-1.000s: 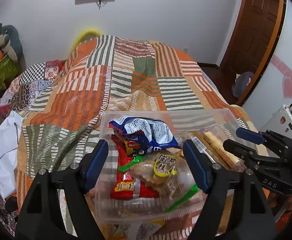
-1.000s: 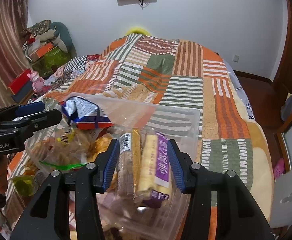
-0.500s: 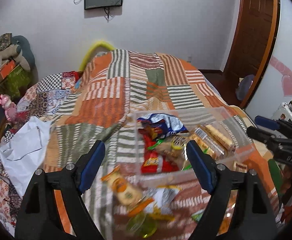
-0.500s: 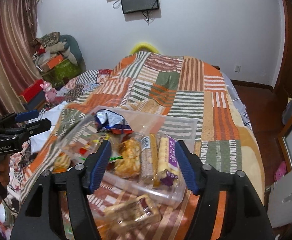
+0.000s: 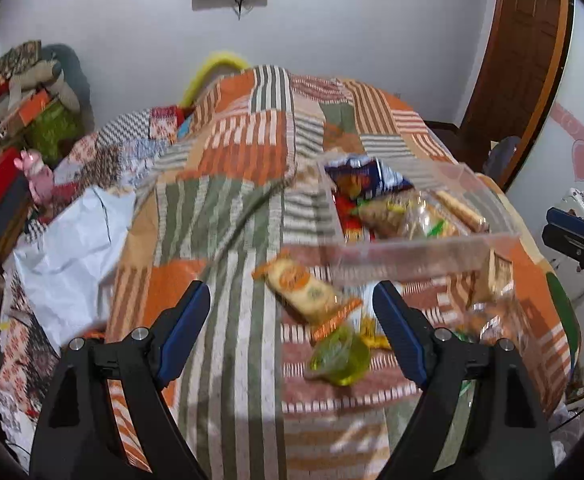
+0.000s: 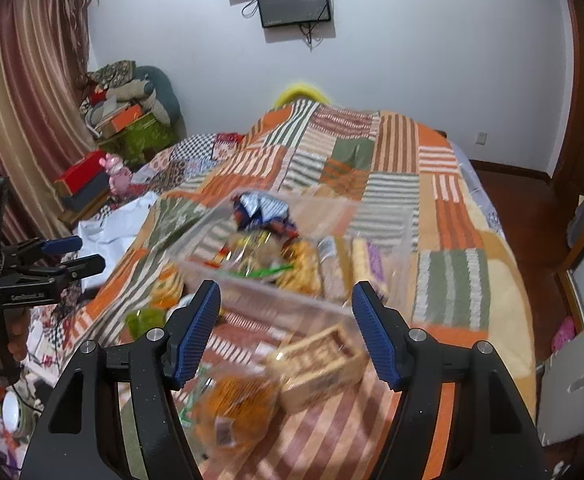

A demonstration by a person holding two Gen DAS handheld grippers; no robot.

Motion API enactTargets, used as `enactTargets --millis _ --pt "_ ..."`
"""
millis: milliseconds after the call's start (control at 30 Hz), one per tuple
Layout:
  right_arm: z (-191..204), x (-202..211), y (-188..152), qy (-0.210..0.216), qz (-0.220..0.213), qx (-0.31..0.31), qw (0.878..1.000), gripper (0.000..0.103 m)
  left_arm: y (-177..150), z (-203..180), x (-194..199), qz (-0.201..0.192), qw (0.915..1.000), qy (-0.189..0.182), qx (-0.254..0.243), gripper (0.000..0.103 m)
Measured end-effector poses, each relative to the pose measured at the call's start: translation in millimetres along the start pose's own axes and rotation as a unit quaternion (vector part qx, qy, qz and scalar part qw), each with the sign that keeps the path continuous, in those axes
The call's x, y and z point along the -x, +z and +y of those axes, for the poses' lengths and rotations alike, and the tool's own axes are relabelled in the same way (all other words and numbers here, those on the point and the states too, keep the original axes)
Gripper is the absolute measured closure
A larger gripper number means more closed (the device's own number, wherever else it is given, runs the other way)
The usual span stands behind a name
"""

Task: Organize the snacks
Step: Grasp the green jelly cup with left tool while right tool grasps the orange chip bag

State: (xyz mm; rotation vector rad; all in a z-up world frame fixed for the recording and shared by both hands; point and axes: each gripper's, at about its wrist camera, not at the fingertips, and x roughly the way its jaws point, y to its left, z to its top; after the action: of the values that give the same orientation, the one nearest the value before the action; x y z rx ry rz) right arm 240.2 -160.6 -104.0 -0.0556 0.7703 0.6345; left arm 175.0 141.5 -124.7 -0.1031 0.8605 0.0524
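A clear plastic box holding several snack packs stands on the patchwork bedspread; it also shows in the right wrist view. Loose snacks lie in front of it: an orange cookie pack, a yellow-green jelly cup, a tan wafer pack and an orange bag. My left gripper is open and empty, above the cookie pack and cup. My right gripper is open and empty, above the wafer pack. Each gripper shows in the other's view, the right and the left.
The bedspread covers the whole bed. A white plastic bag lies at the bed's left edge. Boxes and a pink toy are stacked by the curtain on the left. A wooden door stands at the right.
Both grippers have pulled back and up from the box. The loose snacks in front of the box have come into view.
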Motion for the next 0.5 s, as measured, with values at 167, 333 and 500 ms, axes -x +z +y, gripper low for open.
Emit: enactTargets --millis 167,333,500 --pt "11.0 -9.4 -20.9 0.009 0.029 -0.007 1.000 0.038 -23.9 -5.7 -14.5 0.025 0.9995 -0.014 -0.009 0.019" --pt "15.1 -19.1 -41.0 0.030 0.060 -0.029 0.997 0.038 -42.3 -15.8 -31.9 0.042 0.9986 -0.030 -0.006 0.019" --pt "15.4 -26.0 -57.7 0.052 0.082 -0.054 0.994 0.038 -55.4 -21.3 -44.1 0.044 0.9977 -0.046 0.021 0.019"
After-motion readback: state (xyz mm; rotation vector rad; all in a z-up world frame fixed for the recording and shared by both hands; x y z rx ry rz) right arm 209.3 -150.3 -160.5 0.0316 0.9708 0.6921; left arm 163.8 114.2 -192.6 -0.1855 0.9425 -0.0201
